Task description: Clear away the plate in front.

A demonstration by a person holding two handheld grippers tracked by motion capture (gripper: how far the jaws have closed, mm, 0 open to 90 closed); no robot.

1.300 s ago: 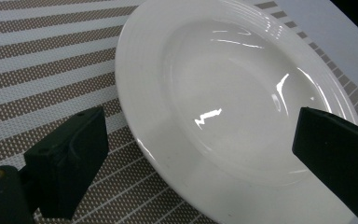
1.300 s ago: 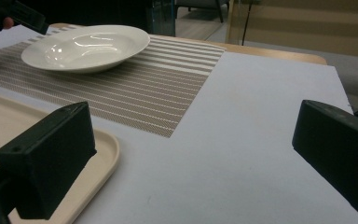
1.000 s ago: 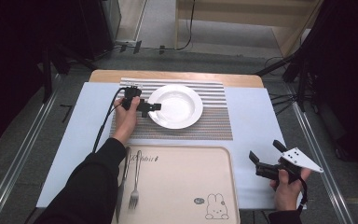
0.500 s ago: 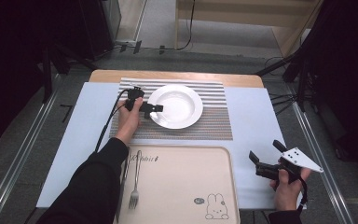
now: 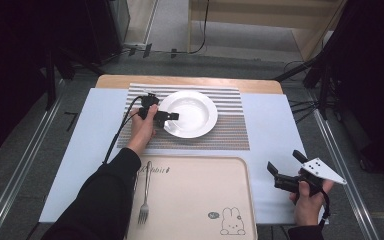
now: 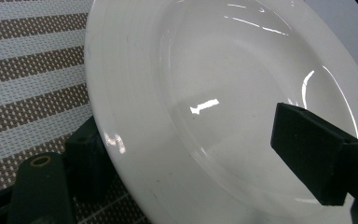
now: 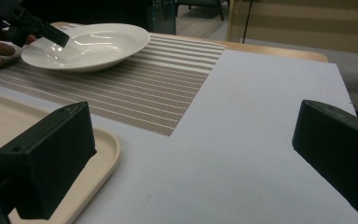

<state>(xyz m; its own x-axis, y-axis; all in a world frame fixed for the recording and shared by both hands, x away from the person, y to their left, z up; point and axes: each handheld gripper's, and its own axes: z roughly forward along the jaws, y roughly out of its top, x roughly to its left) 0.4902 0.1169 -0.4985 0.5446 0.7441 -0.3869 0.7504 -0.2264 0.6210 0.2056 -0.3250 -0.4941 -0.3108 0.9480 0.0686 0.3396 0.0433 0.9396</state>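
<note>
The plate (image 5: 190, 114) rim is straddled by the left gripper (image 5: 166, 116), its jaws closing but not yet clamped; a firm pinch is needed before lifting.

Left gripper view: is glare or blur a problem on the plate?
Left gripper view: bright streaks of glare on the glossy white ceramic plate, rim still sharp; near claw pads soft. High view: the plate reads evenly lit, surroundings dark.
</note>
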